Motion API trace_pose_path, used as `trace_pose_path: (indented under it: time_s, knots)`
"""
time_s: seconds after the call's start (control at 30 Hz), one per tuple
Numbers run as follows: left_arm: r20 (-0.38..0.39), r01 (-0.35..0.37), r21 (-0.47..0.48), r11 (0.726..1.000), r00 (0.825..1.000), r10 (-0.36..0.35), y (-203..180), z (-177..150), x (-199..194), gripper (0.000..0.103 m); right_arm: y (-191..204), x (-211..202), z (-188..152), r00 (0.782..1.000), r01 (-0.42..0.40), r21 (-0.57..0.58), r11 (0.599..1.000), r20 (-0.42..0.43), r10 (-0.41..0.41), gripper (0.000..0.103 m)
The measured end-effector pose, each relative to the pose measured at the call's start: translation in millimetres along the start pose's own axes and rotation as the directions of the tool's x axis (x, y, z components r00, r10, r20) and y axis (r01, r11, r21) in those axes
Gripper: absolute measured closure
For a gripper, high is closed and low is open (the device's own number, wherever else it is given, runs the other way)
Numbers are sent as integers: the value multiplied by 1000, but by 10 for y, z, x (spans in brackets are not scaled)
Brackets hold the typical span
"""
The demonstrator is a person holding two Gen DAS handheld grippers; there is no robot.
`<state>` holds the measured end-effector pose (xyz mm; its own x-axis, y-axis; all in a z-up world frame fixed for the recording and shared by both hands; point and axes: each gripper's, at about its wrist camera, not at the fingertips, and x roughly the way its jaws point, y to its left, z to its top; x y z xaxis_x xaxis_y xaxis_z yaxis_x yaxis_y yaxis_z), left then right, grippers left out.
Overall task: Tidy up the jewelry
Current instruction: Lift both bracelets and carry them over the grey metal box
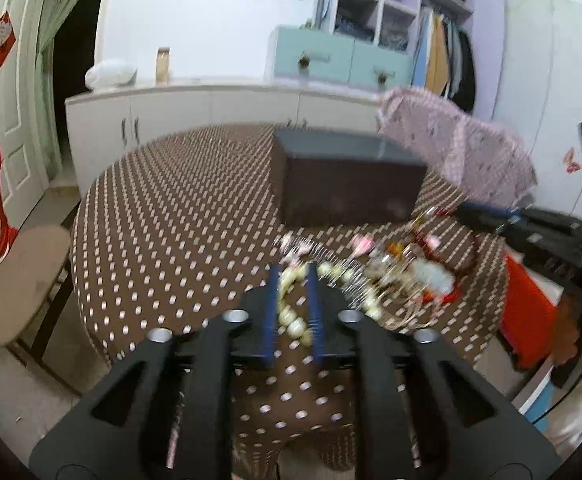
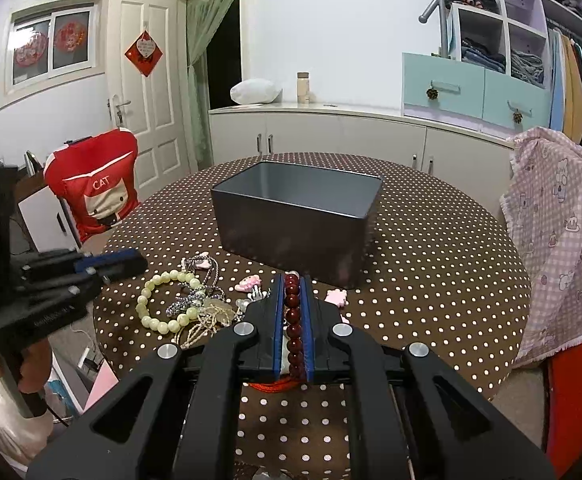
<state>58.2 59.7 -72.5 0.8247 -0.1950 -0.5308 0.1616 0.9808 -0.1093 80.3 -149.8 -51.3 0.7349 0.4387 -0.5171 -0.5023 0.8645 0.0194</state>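
I see the dark grey rectangular plastic bin (image 2: 297, 216) at the centre of the right wrist frame, on the round table with the brown polka-dot cloth (image 2: 431, 264); the part of its inside that shows holds nothing. Below it, at lower centre, a string of dark red round beads (image 2: 292, 320) runs between my right gripper (image 2: 292, 280)'s blue pads, which are clamped on it. At lower left lies the pale green bead bracelet (image 2: 163, 304), touching a tangle of silver chains and pink charms (image 2: 207, 296). My left gripper (image 2: 107, 266) reaches in from the left edge, just beside that bracelet. In the blurred left wrist frame, pale beads (image 1: 291, 300) sit between its parted blue fingers (image 1: 272, 312); I cannot tell whether the pads press them.
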Motion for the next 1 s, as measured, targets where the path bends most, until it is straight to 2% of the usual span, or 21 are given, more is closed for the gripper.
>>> trace_pose_path:
  time_s: [0.07,0.17,0.2,0.23,0.27,0.3,0.37,0.4,0.43,0.53,0.63,0.8,1.0]
  knots:
    - [-23,-4,-4,1000,1000,4,43,-31,66,34,-2,9,-14,1000,-5,1,1000,-10,5,96]
    - [-60,-13,5,1000,998,14,66,-58,125,35,-3,29,-24,1000,-5,1,1000,-22,5,96]
    - [-86,-35,17,999,996,36,72,-58,170,40,0,39,-24,1000,-3,2,1000,-25,3,96]
    - [-71,-69,39,997,995,72,46,-60,176,48,-1,39,-26,1000,-4,3,1000,-26,4,96]
    - [-69,-91,60,994,993,95,19,-65,186,70,-6,38,-29,1000,-4,4,1000,-27,4,96]
    - [-67,-102,79,992,992,107,5,-66,194,85,-9,32,-29,1000,-3,6,1000,-25,3,96]
    - [-58,-128,125,984,989,136,-19,-65,207,94,-13,14,-23,1000,11,9,1000,-16,-11,96]
    - [-29,-170,164,972,984,177,-49,-79,197,93,-12,5,-18,1000,15,7,1000,-14,-15,96]
    - [-2,-184,172,968,982,187,-65,-85,177,93,-9,-8,-16,1000,19,1,1000,-10,-19,96]
    - [42,-153,152,976,988,149,-13,-22,84,94,-18,-32,19,1000,25,2,1000,-4,-25,96]
    - [78,-149,141,979,987,139,1,113,0,94,-36,-63,85,1000,28,6,1000,11,-28,96]
    - [157,-153,167,974,979,127,-121,321,-180,93,-25,-208,250,997,47,-9,999,63,-46,96]
    - [206,-155,160,975,971,120,-184,490,-273,93,-22,-316,436,992,72,-22,997,102,-69,96]
